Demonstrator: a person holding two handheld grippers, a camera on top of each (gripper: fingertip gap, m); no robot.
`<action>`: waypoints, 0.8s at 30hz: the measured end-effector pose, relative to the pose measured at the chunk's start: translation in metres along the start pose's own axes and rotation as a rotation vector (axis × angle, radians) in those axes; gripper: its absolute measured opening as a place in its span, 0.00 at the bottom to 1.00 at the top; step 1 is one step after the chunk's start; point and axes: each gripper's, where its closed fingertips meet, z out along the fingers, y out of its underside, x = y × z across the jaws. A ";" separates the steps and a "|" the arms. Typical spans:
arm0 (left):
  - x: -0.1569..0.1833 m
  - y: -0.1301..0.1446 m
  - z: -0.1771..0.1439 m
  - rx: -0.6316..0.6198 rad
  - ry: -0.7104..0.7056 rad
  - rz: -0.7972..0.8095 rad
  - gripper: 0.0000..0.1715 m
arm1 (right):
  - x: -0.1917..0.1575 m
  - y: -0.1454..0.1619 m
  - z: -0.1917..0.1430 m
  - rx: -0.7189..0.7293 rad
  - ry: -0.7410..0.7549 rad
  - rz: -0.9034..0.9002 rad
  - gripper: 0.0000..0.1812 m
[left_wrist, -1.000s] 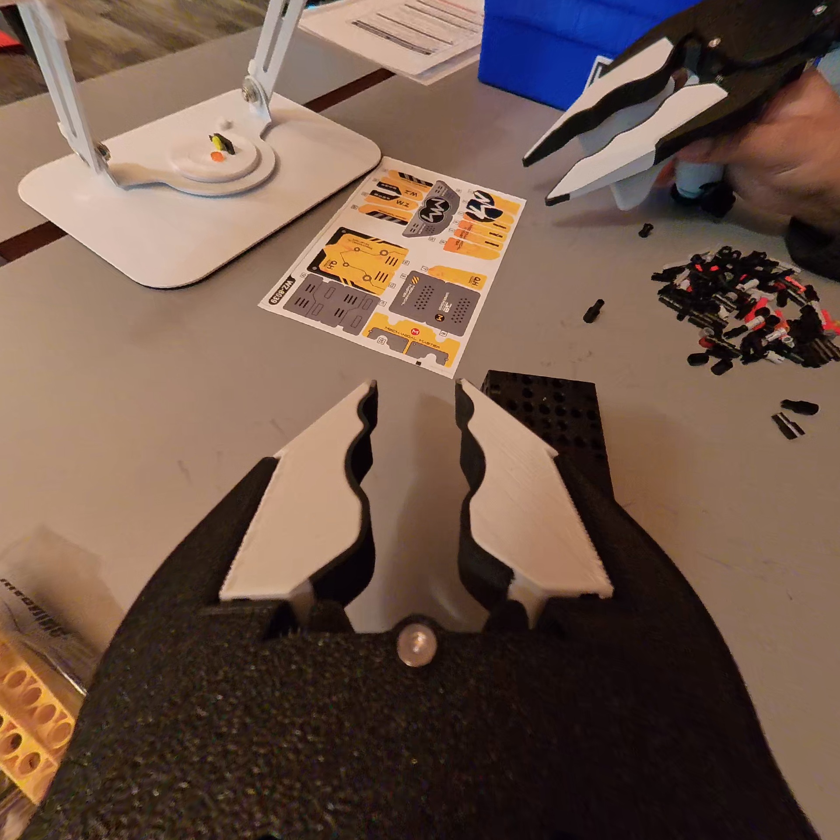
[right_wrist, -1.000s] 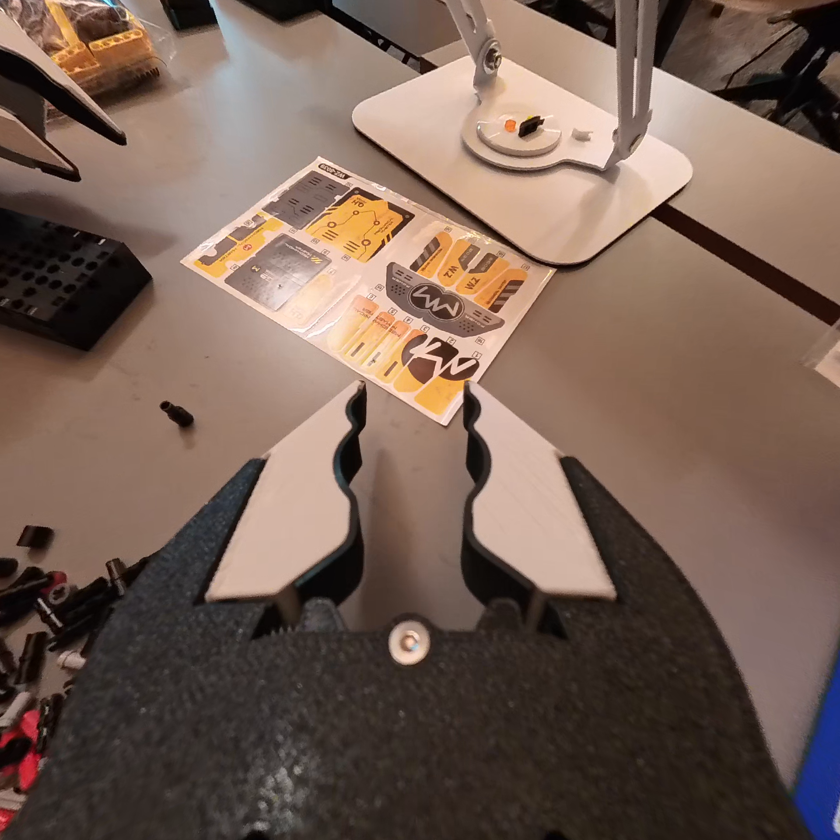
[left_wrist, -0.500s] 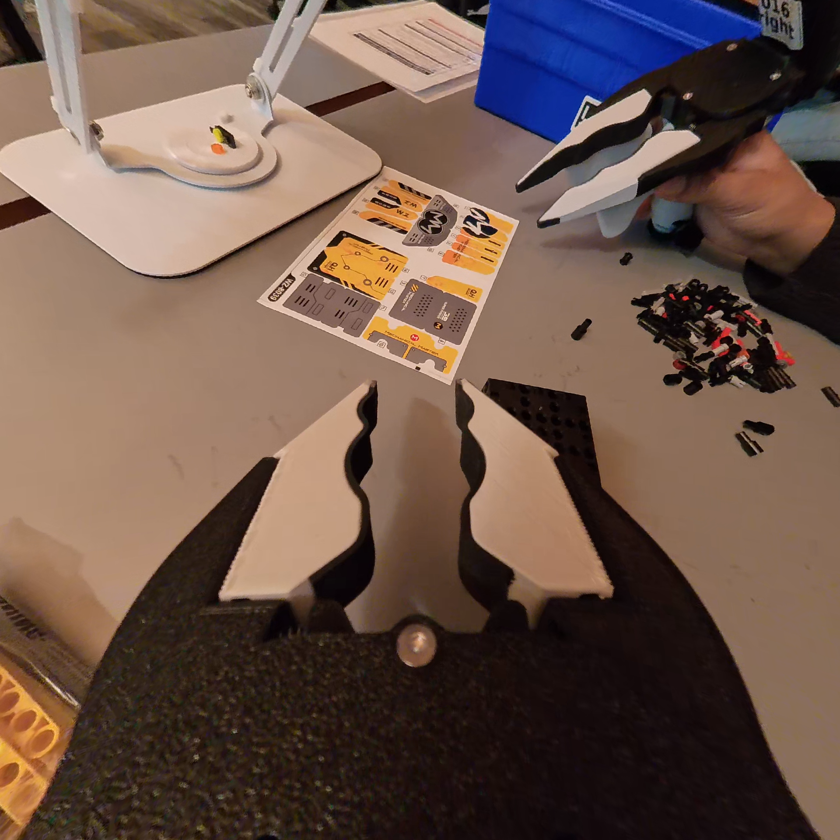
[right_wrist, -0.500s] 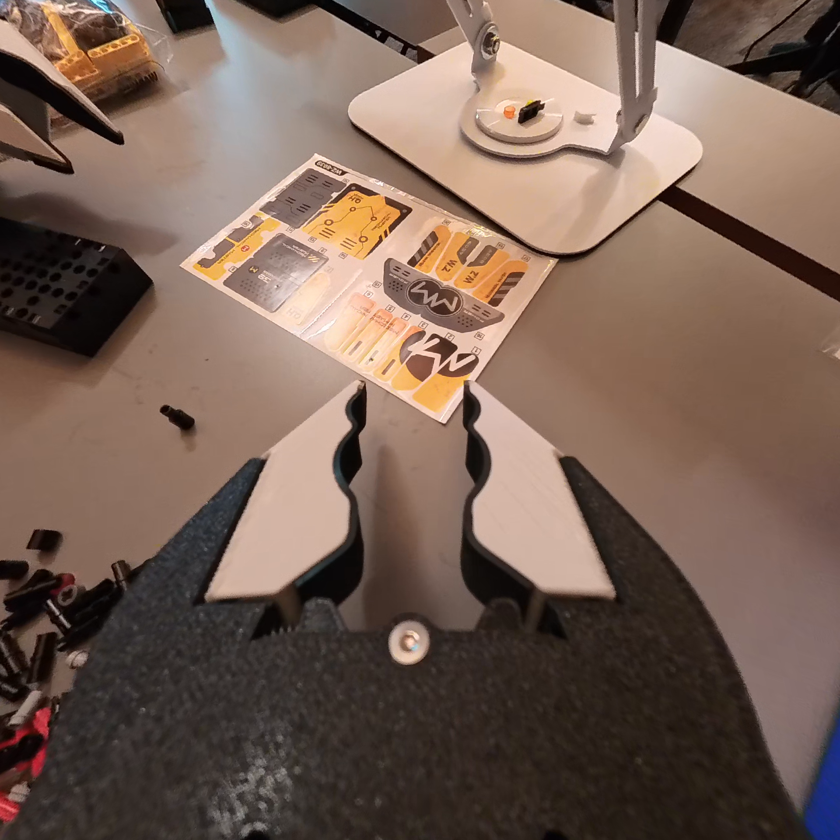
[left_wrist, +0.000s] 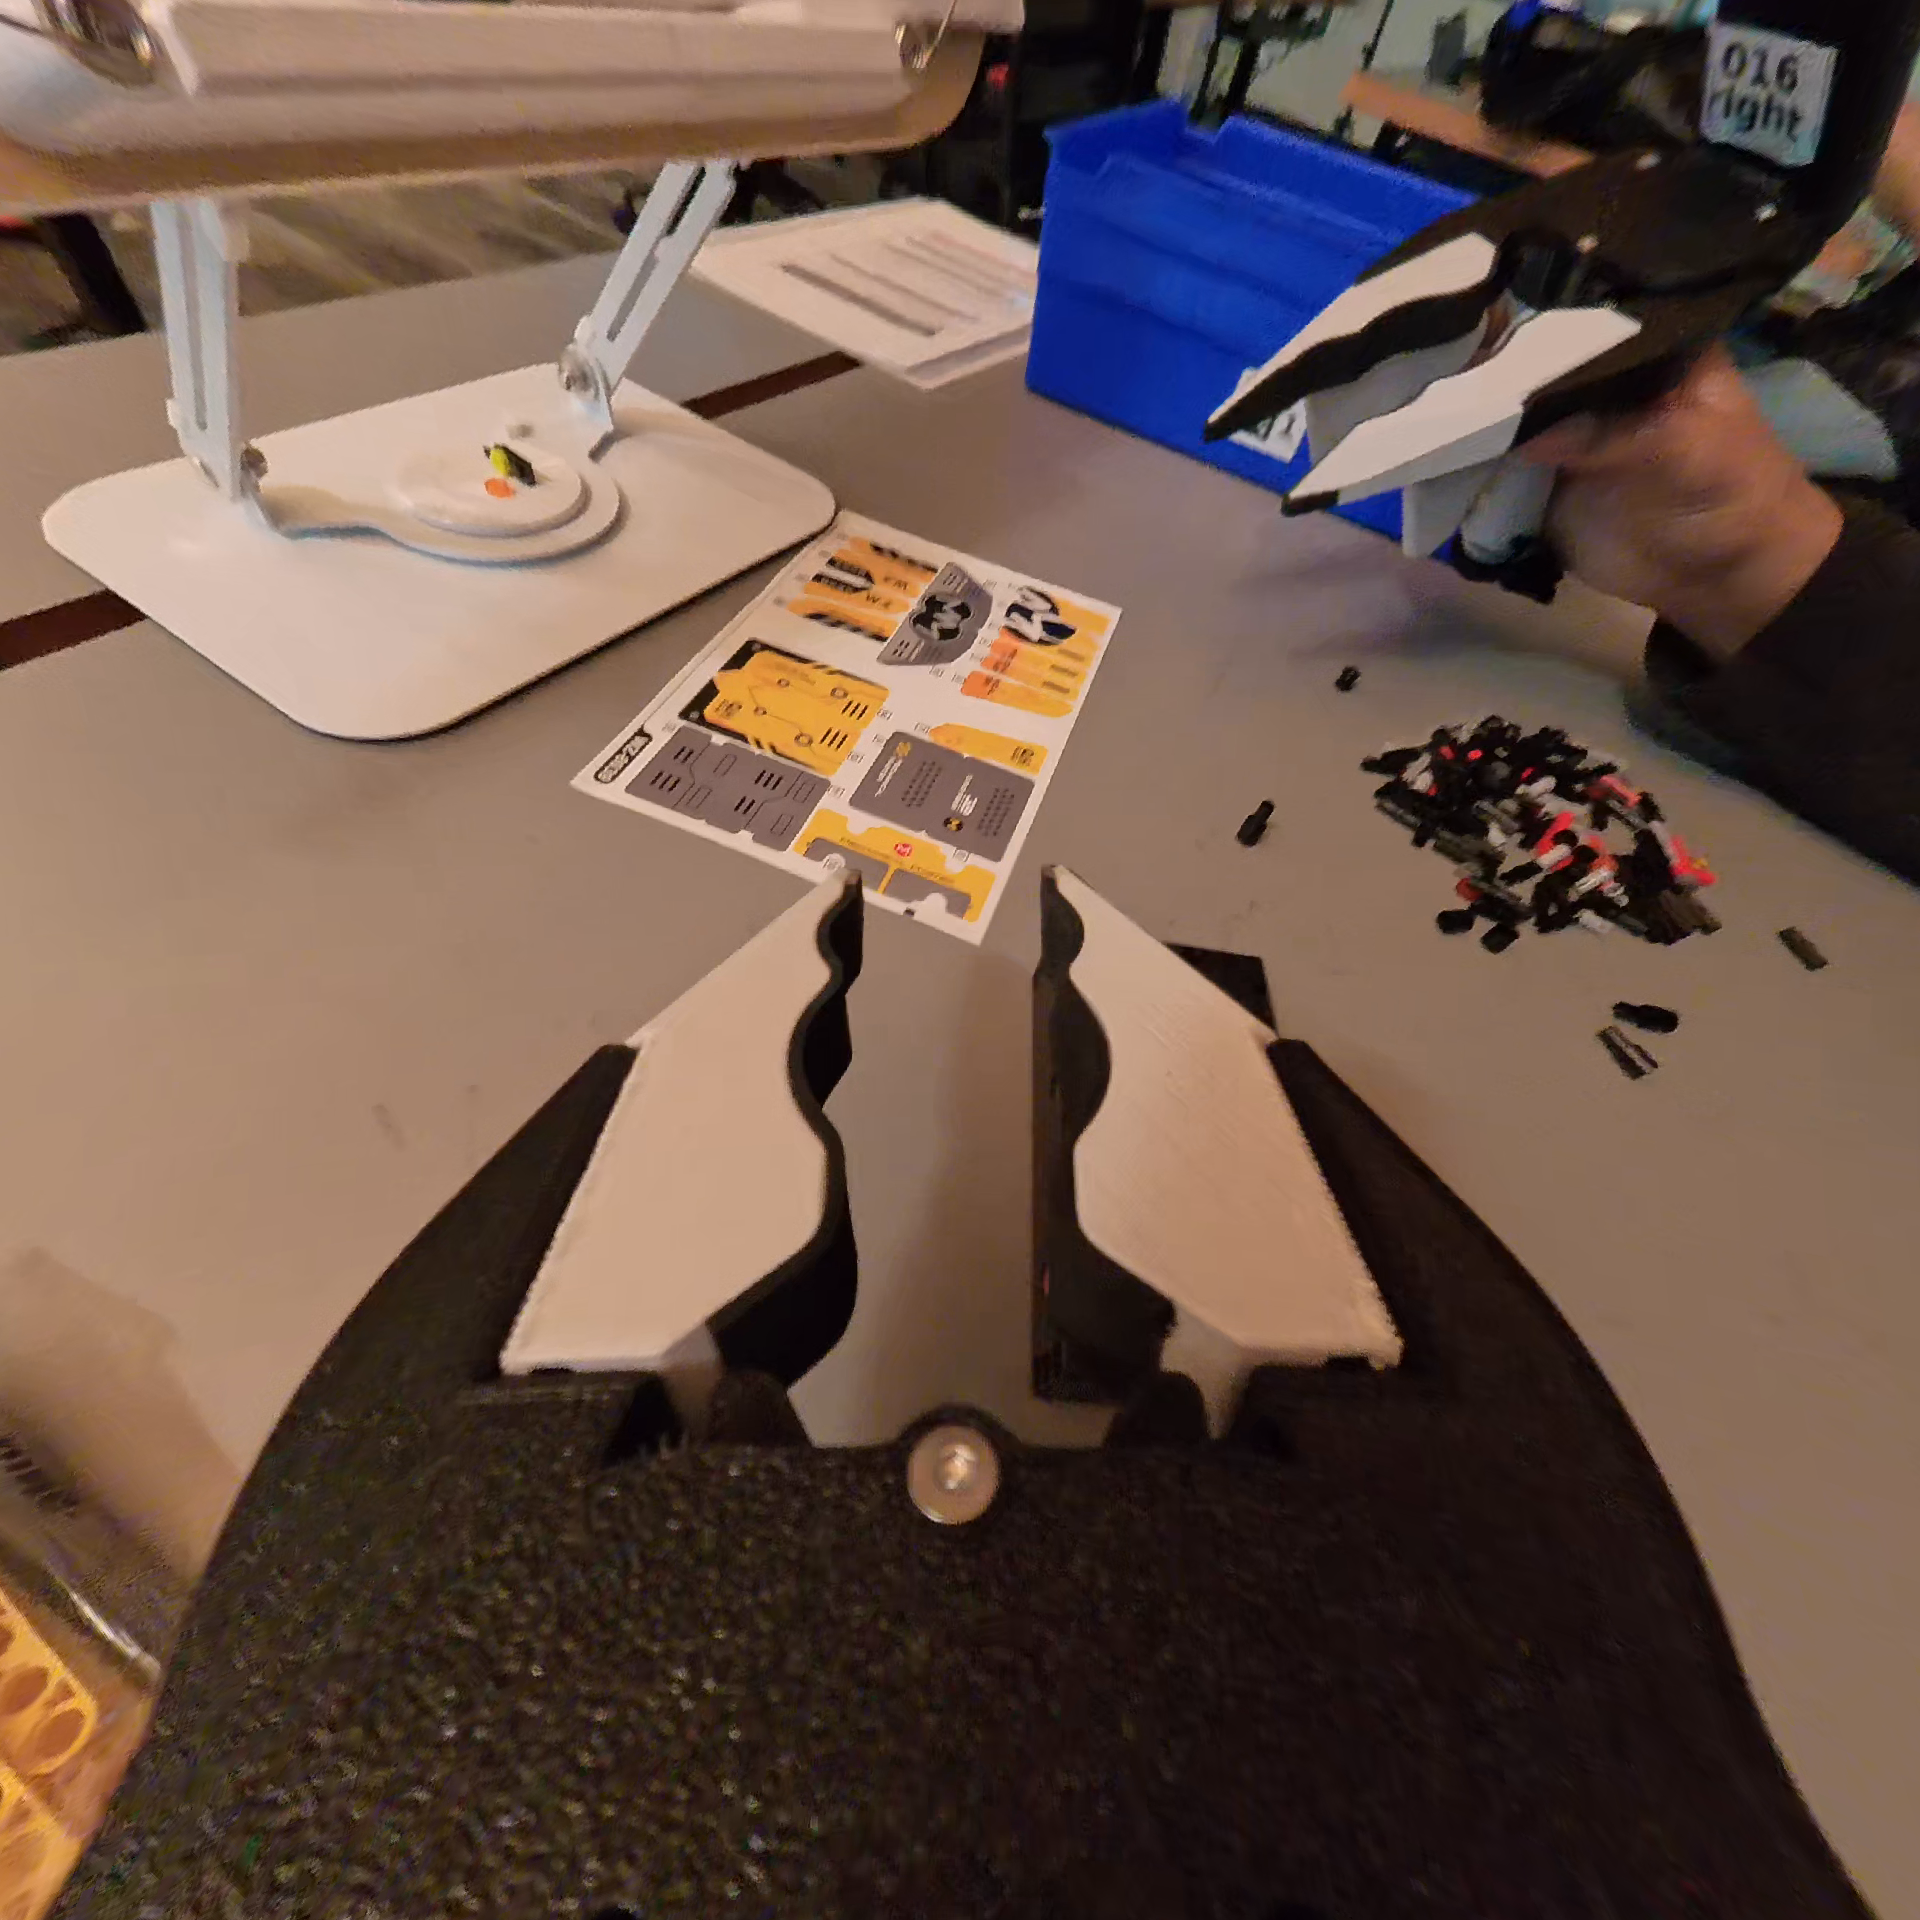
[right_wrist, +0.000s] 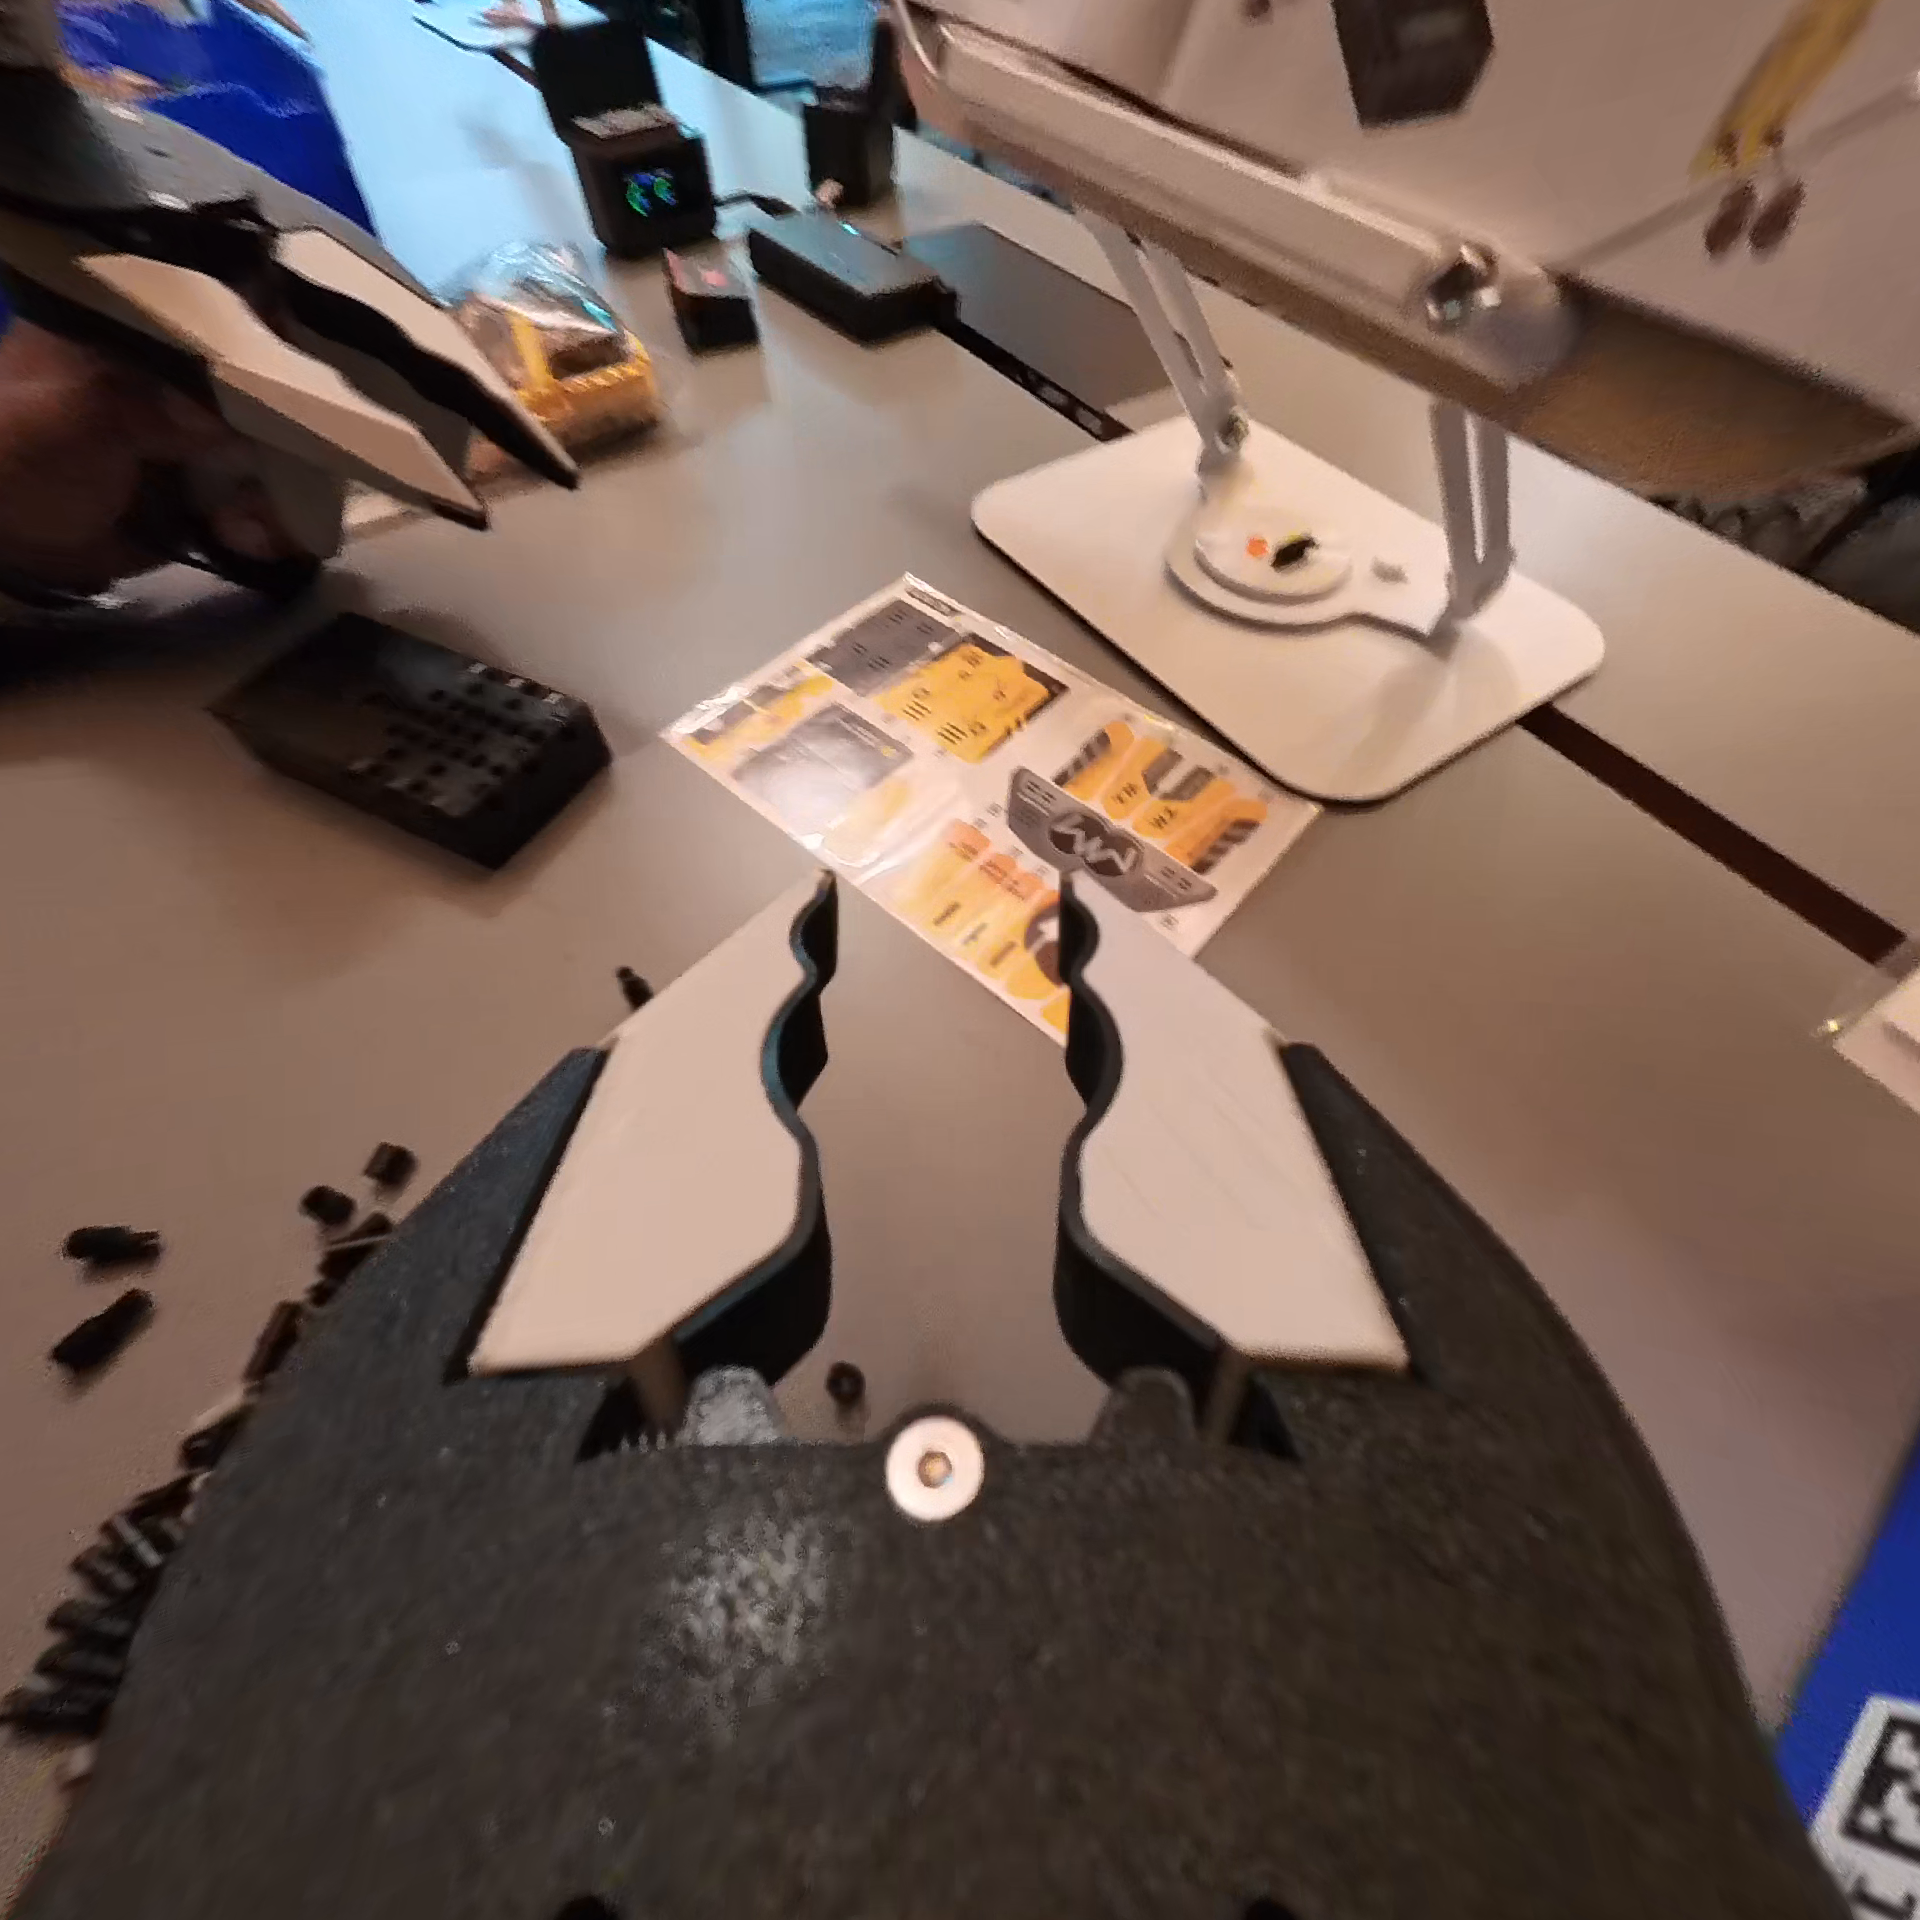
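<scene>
My left gripper (left_wrist: 948, 881) is open and empty, held above the grey table, its tips near the near edge of a yellow and grey sticker sheet (left_wrist: 862, 717). A black perforated block (left_wrist: 1231, 971) lies just behind its right finger. My right gripper (right_wrist: 940, 894) is open and empty, above the table near the same sticker sheet (right_wrist: 987, 790). It also shows in the left wrist view (left_wrist: 1268, 468), held in a hand. The left gripper shows in the right wrist view (right_wrist: 520, 488) above the black block (right_wrist: 416, 738).
A pile of small black, red and white pins (left_wrist: 1538, 826) lies at the right, with loose pins (left_wrist: 1255, 821) around. A white stand (left_wrist: 436, 582) with a raised platform is at the back. A blue bin (left_wrist: 1174, 281) and a bag of yellow bricks (right_wrist: 566, 343) are nearby. Left tips to right tips: about 20 cm. To reach the black block (right_wrist: 416, 738) in a straight line is about 6 cm for my left fingers, about 20 cm for my right.
Both grippers have lifted and tilted up, so more of the room and the stand's platform shows. Both stay open and empty. Nothing on the table has moved.
</scene>
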 end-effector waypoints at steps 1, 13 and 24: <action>0.002 -0.003 -0.001 0.016 0.005 0.001 0.19 | -0.006 -0.005 -0.002 0.012 -0.019 -0.015 0.24; 0.064 -0.026 0.007 0.076 0.045 0.182 0.19 | -0.074 0.018 0.024 -0.146 -0.170 -0.194 0.21; 0.128 -0.017 0.028 0.054 0.109 0.316 0.00 | -0.051 -0.016 0.002 0.042 -0.106 -0.090 0.00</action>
